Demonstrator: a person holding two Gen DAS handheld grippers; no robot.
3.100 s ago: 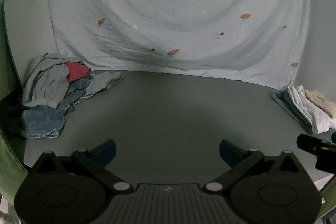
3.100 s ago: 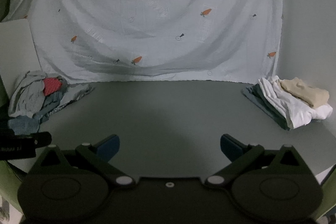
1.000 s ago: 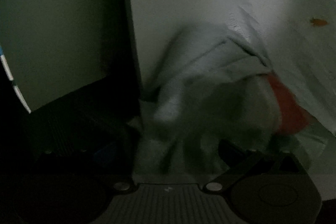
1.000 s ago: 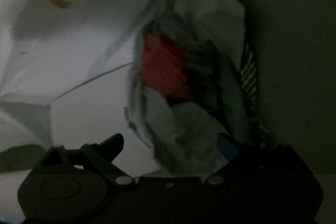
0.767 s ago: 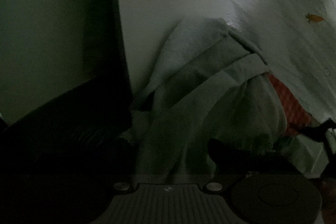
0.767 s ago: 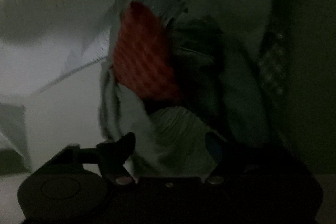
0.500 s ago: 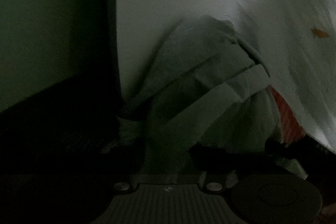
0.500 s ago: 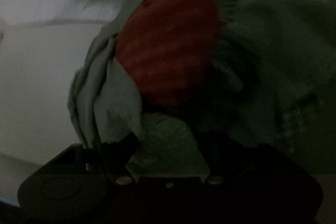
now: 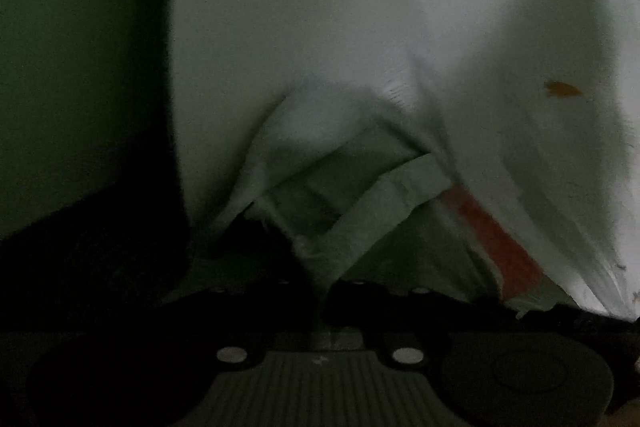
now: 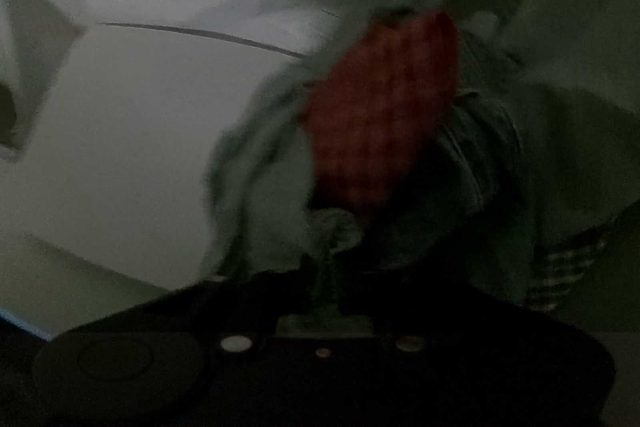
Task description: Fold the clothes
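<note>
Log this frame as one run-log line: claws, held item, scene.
left claw: shut on grey garment | right claw: closing on grey fabric | red checked cloth: in pile, not gripped | image: dark, blurred

Both views sit very close to the heap of clothes [image 9: 344,187], so near that dim, blurred fabric fills most of each frame. The left wrist camera looks forward and downward along its fingers [image 9: 340,291], facing the pale folds with a white board [image 9: 280,7] behind. The right wrist camera looks along its own fingers at the same heap from the other side, more level. Both share the red checked cloth [image 10: 380,107] and the draped backdrop sheet [image 9: 540,47].
</note>
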